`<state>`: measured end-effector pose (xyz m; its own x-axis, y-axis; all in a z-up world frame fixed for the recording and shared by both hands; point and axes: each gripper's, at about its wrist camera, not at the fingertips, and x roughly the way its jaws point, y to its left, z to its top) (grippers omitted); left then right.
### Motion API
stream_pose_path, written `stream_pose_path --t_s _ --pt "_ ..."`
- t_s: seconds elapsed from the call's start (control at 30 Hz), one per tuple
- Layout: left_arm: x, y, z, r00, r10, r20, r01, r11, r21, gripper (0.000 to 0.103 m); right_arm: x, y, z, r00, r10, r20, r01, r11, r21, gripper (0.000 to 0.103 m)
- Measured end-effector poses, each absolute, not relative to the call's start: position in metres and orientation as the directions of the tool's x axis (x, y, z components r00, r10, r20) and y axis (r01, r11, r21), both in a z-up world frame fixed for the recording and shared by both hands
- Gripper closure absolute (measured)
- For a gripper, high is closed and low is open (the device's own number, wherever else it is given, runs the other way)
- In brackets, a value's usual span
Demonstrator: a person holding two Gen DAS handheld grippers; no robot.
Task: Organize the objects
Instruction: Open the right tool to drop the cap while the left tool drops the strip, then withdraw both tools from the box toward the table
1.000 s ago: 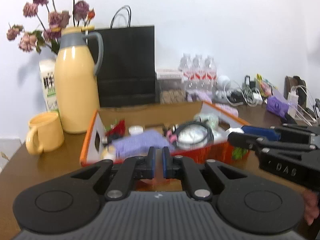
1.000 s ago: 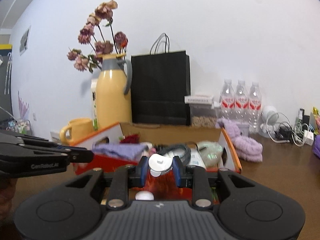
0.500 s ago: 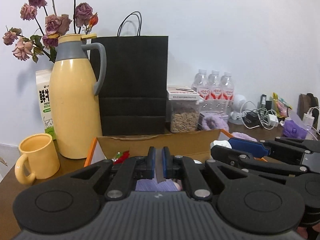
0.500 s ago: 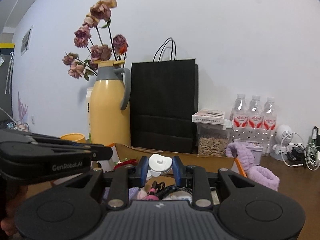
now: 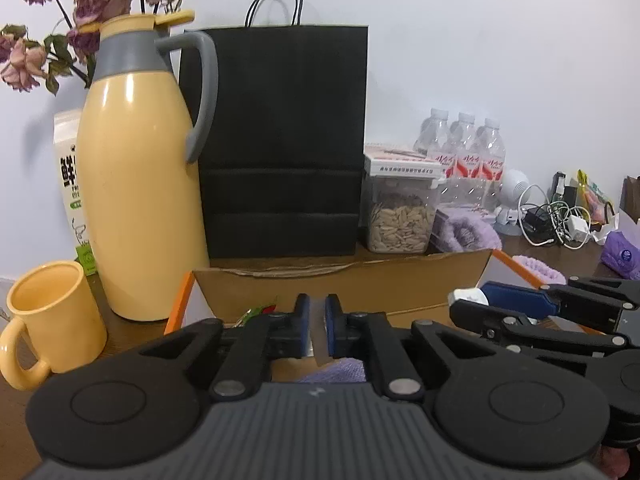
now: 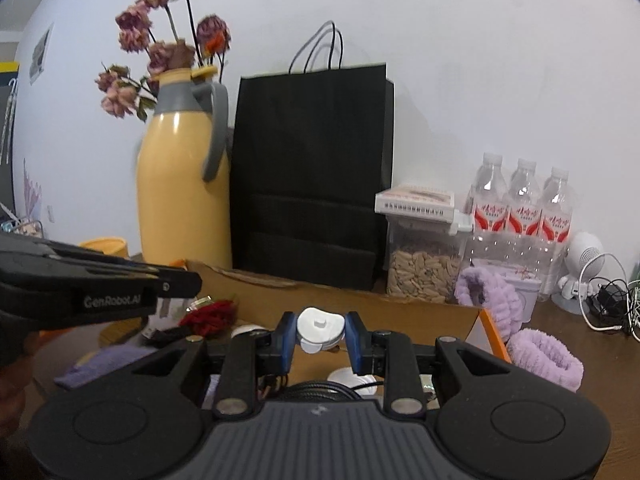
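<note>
Brown table point(image 6: 580, 412), right claw point(image 6: 320, 334) gripping white cap point(image 6: 320, 326)

Box point(image 6: 360, 300): sat low at frame centre, before the bag.
Bag point(image 6: 312, 176): stood at centre, against the wall.
Jug point(image 6: 180, 184): stood left of the bag, touching or just beside it; flowers point(image 6: 160, 40) rose behind, upper left.
Mug point(image 5: 52, 320): stood at lower left, before the jug; carton point(image 5: 72, 184) behind the jug.
Seed jar point(image 6: 424, 248): stood right of the bag.
Bottles point(image 6: 520, 208): stood right of the jar, by the wall.
Cables point(image 5: 556, 220): lay at far right.
Headband point(image 6: 544, 360): lay right of the box.
</note>
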<state>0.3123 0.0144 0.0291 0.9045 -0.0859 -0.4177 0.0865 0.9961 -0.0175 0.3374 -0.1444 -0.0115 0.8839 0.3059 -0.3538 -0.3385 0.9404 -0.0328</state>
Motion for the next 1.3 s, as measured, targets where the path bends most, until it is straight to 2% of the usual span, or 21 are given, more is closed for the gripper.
stream_pose_path --t_s 0.03,0.07,0.1,0.13,0.17,0.2,0.23,0.27,0.3,0.87,1.3 --pt "0.314 0.015 0.028 0.902 -0.081 -0.423 0.082 0.996 -0.017 0.089 0.339 -0.146 -0.014 0.882 0.301 -0.364 -0.334 0.942 -0.031 0.076" --pt "0.315 0.017 0.027 0.9 -0.078 -0.429 0.079 0.997 -0.016 0.074 0.34 -0.146 -0.016 0.879 0.295 -0.373 -0.331 0.943 -0.032 0.069" --pt "0.315 0.019 0.026 0.901 -0.072 -0.428 0.071 0.997 -0.019 0.045 0.341 -0.147 -0.017 0.878 0.288 -0.381 -0.324 0.946 -0.032 0.063" --pt "0.314 0.021 0.026 0.907 -0.06 -0.418 0.056 0.998 -0.021 0.028 0.341 -0.147 -0.017 0.88 0.278 -0.386 -0.313 0.949 -0.03 0.048" --pt "0.313 0.022 0.026 0.913 -0.043 -0.405 0.037 0.999 -0.022 0.001 0.34 -0.148 -0.017 0.882 0.269 -0.388 -0.304 0.952 -0.031 0.029" --pt "0.31 0.024 0.027 0.924 -0.02 -0.382 0.012 1.0 -0.024 0.0 0.339 -0.148 -0.017 0.885 0.265 -0.383 -0.3 0.953 -0.033 0.022" --pt "0.307 0.025 0.029 0.932 -0.008 -0.363 -0.002 1.0 -0.027 0.0 0.336 -0.148 -0.017 0.89 0.261 -0.374 -0.296 0.954 -0.037 0.008" --pt "0.305 0.026 0.03 0.935 -0.008 -0.356 -0.003 1.0 -0.029 0.0 0.335 -0.148 -0.016 0.892 0.26 -0.37 -0.295 0.955 -0.04 0.001" --pt "0.304 0.027 0.031 0.935 -0.011 -0.354 0.0 0.999 -0.032 0.0 0.334 -0.148 -0.016 0.891 0.261 -0.371 -0.296 0.954 -0.04 0.0" --pt "0.28 0.021 0.029 0.934 0.003 -0.356 -0.011 1.0 -0.02 0.0 0.302 -0.149 -0.011 0.916 0.235 -0.326 -0.274 0.959 -0.078 0.0" --pt "0.225 0.025 0.021 0.926 0.032 -0.376 -0.046 0.999 -0.029 0.0 0.243 -0.15 -0.015 0.924 0.219 -0.314 -0.265 0.958 -0.109 0.0"
